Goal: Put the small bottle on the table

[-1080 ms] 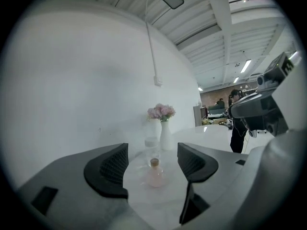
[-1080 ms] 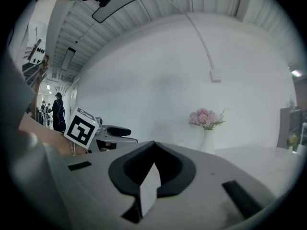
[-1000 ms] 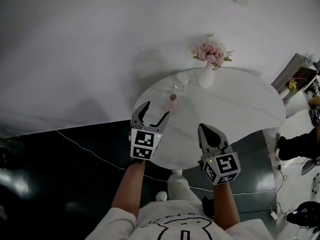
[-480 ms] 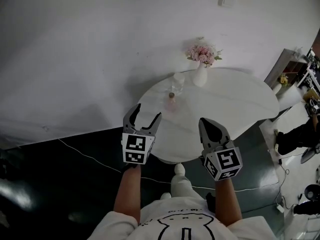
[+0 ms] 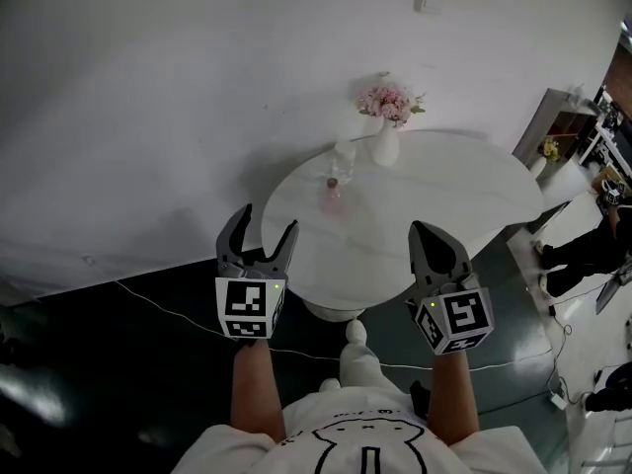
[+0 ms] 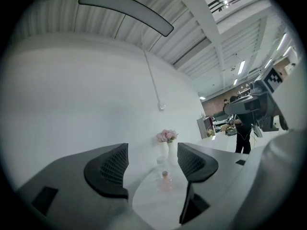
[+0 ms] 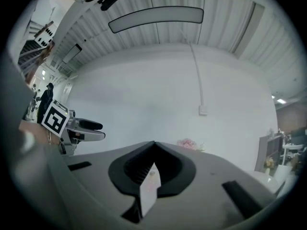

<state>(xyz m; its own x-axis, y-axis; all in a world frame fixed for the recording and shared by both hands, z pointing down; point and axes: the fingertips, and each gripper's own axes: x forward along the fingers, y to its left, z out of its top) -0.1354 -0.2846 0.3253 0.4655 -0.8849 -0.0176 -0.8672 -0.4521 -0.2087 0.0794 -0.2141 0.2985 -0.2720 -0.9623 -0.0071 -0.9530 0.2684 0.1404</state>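
The small bottle [image 5: 334,194] stands on the bench [image 5: 474,215], ahead of the left gripper [image 5: 268,220] and slightly to its right, well apart. A glass [image 5: 344,156] stands just beyond the bottle, with a vase [image 5: 385,148] to its right. The right gripper [image 5: 427,233] is over the bench's near edge.

You stand in a large studio-like hall: ribbed ceiling [image 7: 230,18], long lamp [image 7: 156,18], bare white wall [image 5: 148,117], cable [image 5: 158,299] across the dark floor [image 5: 99,363].

Bottle [image 5: 333,196], glass [image 5: 344,154] and vase [image 5: 385,148] crowd the table's [image 5: 449,210] far left — right half bare.
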